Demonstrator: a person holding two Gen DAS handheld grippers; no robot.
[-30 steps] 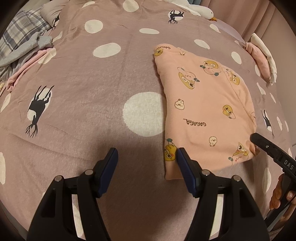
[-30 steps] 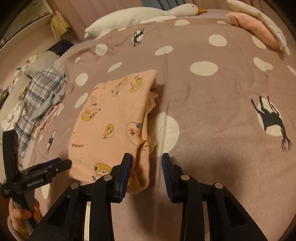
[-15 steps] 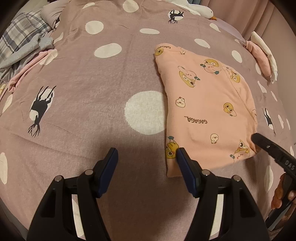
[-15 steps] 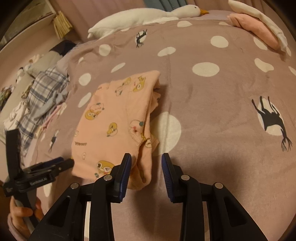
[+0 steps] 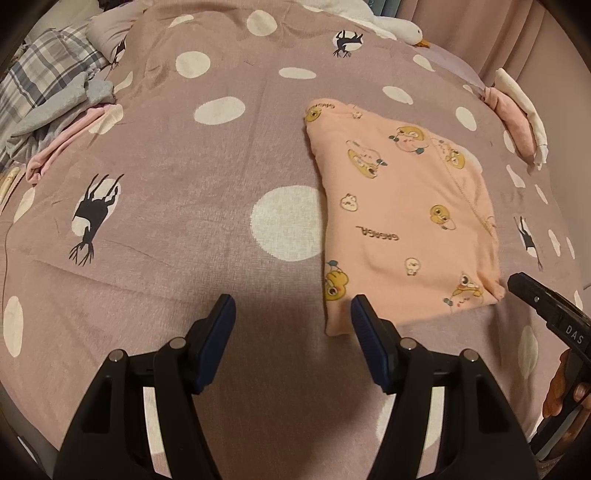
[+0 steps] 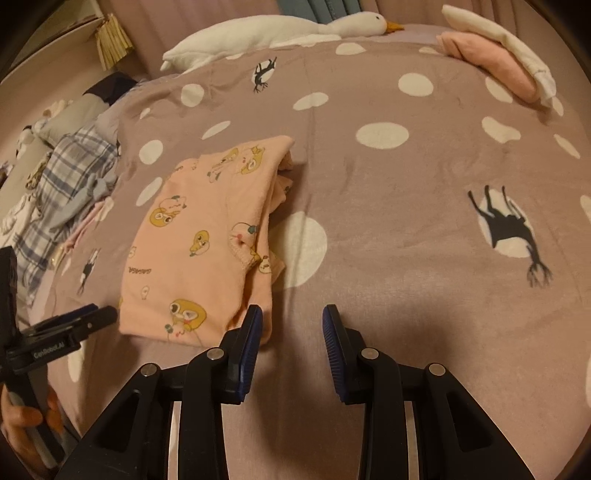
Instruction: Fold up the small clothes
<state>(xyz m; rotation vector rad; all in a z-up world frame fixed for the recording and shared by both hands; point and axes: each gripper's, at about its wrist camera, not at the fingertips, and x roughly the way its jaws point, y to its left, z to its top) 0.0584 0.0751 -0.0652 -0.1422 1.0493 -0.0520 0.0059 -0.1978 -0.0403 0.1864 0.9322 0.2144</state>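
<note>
A small pink garment (image 5: 402,221) with yellow cartoon prints lies folded flat on the dotted mauve bedspread (image 5: 184,177). It also shows in the right wrist view (image 6: 207,243). My left gripper (image 5: 291,314) is open and empty, just short of the garment's near left corner. My right gripper (image 6: 291,325) is open and empty, just short of the garment's near right corner. Each gripper shows at the edge of the other's view: the right one (image 5: 546,314) and the left one (image 6: 70,325).
A heap of plaid and grey clothes (image 5: 48,88) lies at the bed's left side. A folded pink and white stack (image 6: 495,55) sits at the far right. A white goose plush (image 6: 273,33) lies along the far edge.
Both grippers have drawn back a little from the folded garment. Its near edge now lies just past the fingertips rather than between them. The garment has not moved.
</note>
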